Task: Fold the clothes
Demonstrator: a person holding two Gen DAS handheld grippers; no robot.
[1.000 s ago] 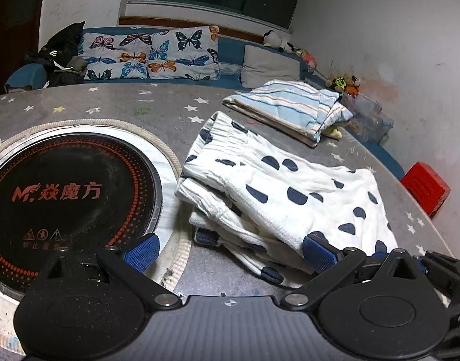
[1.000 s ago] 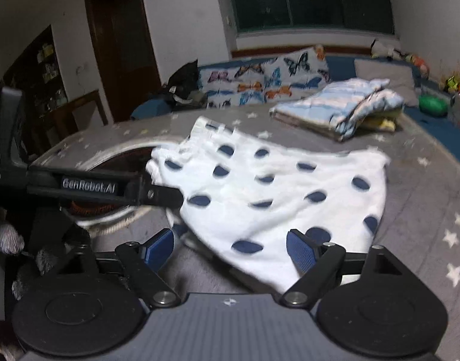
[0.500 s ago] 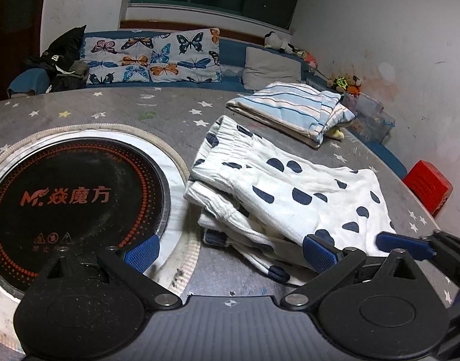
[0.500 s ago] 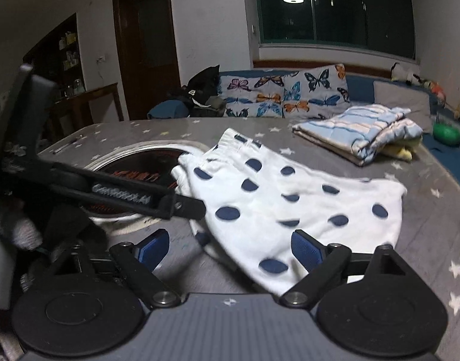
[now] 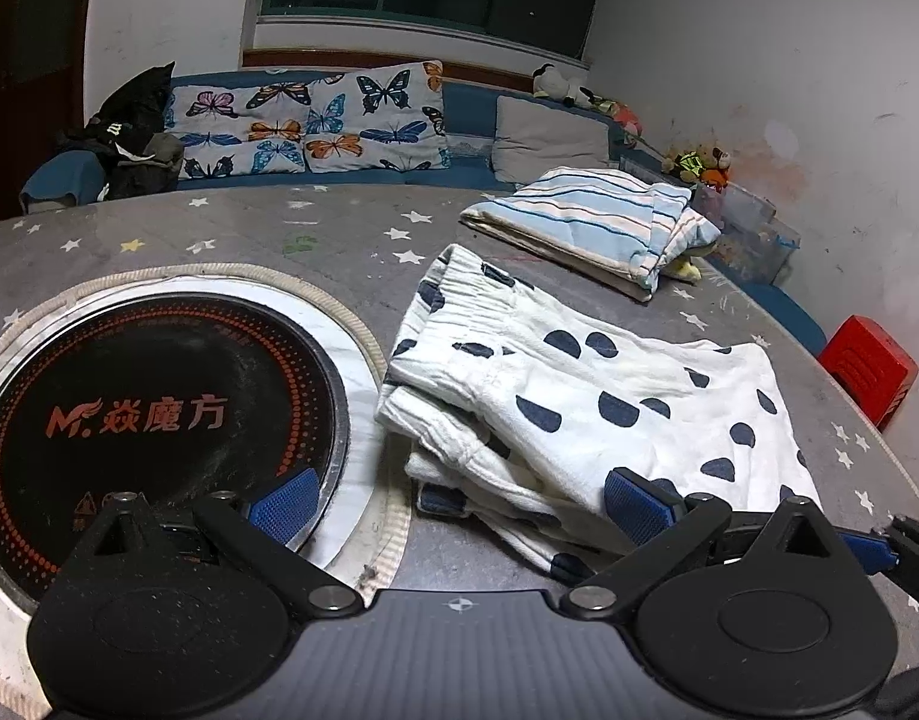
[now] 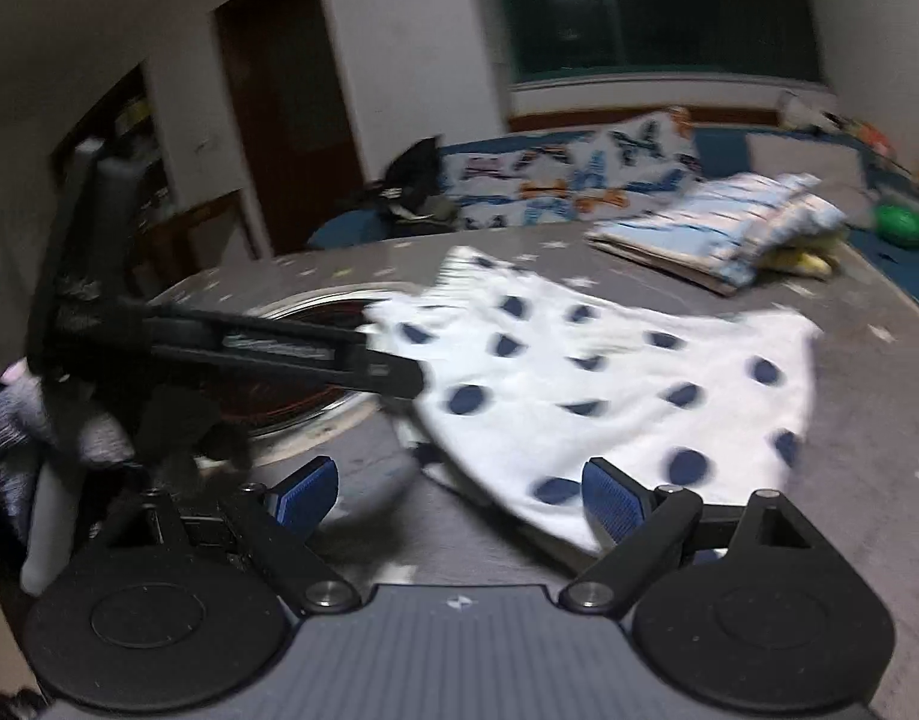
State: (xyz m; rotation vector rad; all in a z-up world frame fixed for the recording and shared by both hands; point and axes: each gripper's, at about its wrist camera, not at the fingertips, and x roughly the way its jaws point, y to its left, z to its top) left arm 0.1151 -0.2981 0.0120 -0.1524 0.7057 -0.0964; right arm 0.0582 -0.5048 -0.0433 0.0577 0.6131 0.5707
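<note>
White shorts with dark blue dots (image 5: pixel 585 402) lie folded on the grey star-patterned table (image 5: pixel 315 240); they also show in the right wrist view (image 6: pixel 615 384). My left gripper (image 5: pixel 459 504) is open and empty, just short of the shorts' near edge. My right gripper (image 6: pixel 459 501) is open and empty, also at the near edge; this view is blurred. The left gripper (image 6: pixel 393 378) shows in the right wrist view, to the left of the shorts. A fingertip of the right gripper (image 5: pixel 867 543) shows at the lower right of the left wrist view.
A folded striped blue and white garment (image 5: pixel 597 222) lies at the back right of the table. A round black induction hob (image 5: pixel 153 420) is set in the table at left. A sofa with butterfly cushions (image 5: pixel 315 120) stands behind. A red stool (image 5: pixel 867 366) is beside the table.
Both grippers have drawn back and risen slightly from the shorts. The right wrist view has swung and is now blurred. The shorts have not moved.
</note>
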